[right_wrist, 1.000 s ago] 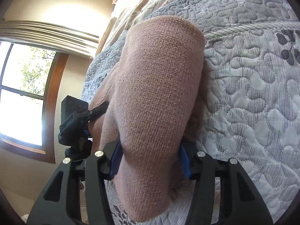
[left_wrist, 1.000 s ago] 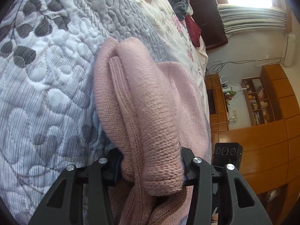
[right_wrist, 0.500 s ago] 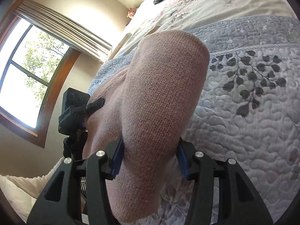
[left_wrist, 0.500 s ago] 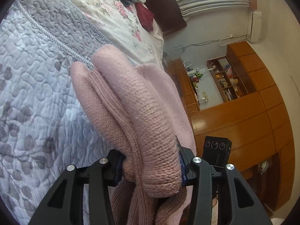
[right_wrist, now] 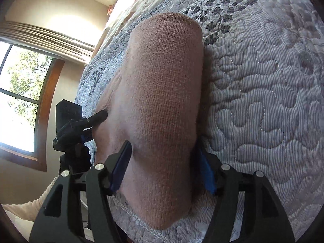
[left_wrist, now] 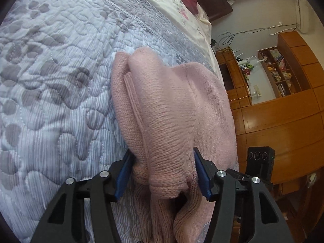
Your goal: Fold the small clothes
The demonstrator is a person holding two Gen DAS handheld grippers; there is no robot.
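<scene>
Both grippers are clamped on 1 pink knit sweater (left_wrist: 172,109), which hangs bunched above the quilted grey bedspread (left_wrist: 50,101). The left gripper (left_wrist: 162,174) has its blue pads squeezed on a thick roll with a ribbed edge; the right gripper (right_wrist: 162,166) is closed on a smooth fold of the same knit, with the bedspread (right_wrist: 263,101) just behind it. The likely trouble is the bulk: each grip holds several loose layers, so an inner layer could slide out and spoil the fold when laid down. Pulling the 2 grips apart unevenly would skew the edges.
</scene>
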